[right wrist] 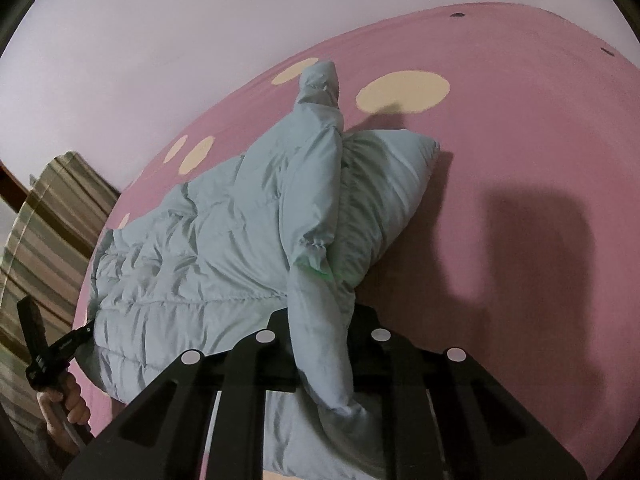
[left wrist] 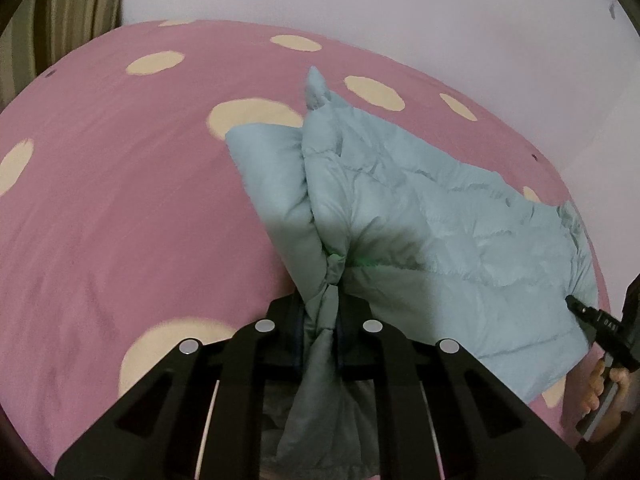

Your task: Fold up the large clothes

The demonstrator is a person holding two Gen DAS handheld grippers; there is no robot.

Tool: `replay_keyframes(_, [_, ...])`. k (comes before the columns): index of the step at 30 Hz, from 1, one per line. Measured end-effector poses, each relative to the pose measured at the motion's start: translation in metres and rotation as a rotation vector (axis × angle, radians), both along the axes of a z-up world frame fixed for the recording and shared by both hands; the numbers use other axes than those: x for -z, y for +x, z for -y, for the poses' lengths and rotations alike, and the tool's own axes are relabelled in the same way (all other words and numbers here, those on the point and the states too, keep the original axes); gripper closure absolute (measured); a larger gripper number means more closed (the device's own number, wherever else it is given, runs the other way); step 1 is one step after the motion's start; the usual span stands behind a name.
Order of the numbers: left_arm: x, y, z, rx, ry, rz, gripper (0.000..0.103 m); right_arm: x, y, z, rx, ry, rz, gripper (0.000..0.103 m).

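Fabric fills the middle of both wrist views: a pale blue-grey puffer jacket (left wrist: 420,220) lies on a pink bed sheet (left wrist: 120,220) with large cream dots. In the left wrist view the jacket runs from the near centre out to the right edge of the bed, its quilted body wrinkled and one sleeve (left wrist: 318,88) poking up toward the far side. The left gripper (left wrist: 322,312) pinches a bunched fold of the jacket edge, its two black fingers pressed close on the cloth, and the gathered fabric hangs down through the gap toward the camera. At the right edge of that view the other tool shows as a black tip touching the jacket's near right part, with a hand (left wrist: 608,388) wrapped on its handle.

In the right wrist view the jacket spreads from the near centre to the left, and a puffed section (right wrist: 384,192) stands up on the right side, casting a shadow on the sheet. The right gripper (right wrist: 322,320) is clamped on a narrow strip of jacket fabric that drapes down between its fingers. Far left, a hand (right wrist: 60,404) grips the left tool, near a striped cloth (right wrist: 48,216) beyond the bed edge. A pale wall (right wrist: 140,60) rises behind the bed.
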State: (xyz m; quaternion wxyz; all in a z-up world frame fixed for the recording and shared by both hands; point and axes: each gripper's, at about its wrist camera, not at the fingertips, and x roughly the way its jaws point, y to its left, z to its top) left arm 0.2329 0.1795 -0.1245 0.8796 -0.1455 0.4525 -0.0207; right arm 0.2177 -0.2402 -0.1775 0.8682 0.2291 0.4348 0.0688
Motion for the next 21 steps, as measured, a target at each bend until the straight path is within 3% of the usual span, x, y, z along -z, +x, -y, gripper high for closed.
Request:
replay_keyframes(11, [0.003, -0.091, -0.023, -0.033, -0.031, -0.023, 0.092, 0.005, -0.067, -0.014, -0.033, 0.056, -0.016, 0.089])
replay_keyframes(21, [0.017, -0.108, -0.03, -0.05, -0.048, -0.043, 0.092, 0.012, -0.076, -0.021, -0.036, 0.053, -0.025, 0.089])
